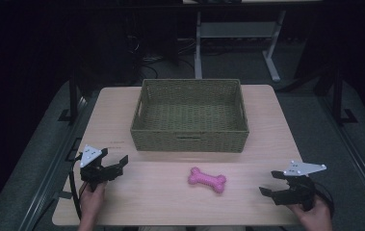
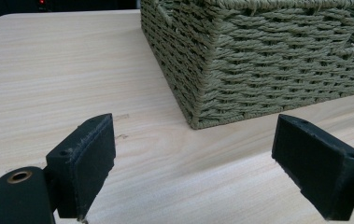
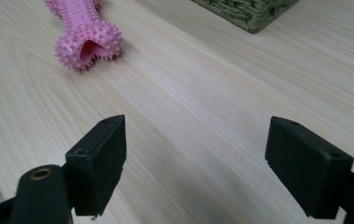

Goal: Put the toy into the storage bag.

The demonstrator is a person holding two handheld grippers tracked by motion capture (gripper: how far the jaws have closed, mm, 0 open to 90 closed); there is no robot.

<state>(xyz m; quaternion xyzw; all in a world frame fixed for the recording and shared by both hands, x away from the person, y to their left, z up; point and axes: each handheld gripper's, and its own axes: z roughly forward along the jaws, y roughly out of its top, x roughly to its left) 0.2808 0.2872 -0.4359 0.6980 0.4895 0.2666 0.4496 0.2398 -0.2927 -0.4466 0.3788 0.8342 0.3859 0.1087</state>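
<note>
A pink spiky bone-shaped toy (image 1: pixel 207 180) lies on the light wooden table (image 1: pixel 170 192), in front of a green woven basket (image 1: pixel 189 115). My left gripper (image 1: pixel 115 155) rests at the table's front left, open, with nothing between its jaws; in the left gripper view its gripper (image 2: pixel 193 168) faces the basket's near corner (image 2: pixel 258 65). At the front right my right gripper (image 1: pixel 271 183) is open and holds nothing. In the right gripper view the gripper (image 3: pixel 195 170) points toward the toy (image 3: pixel 88 37), which lies some way ahead to the left.
The basket holds nothing visible and stands at the table's middle back. Bare tabletop lies between both grippers and the toy. Beyond the table are a dark floor, cables and a white desk frame (image 1: pixel 271 53).
</note>
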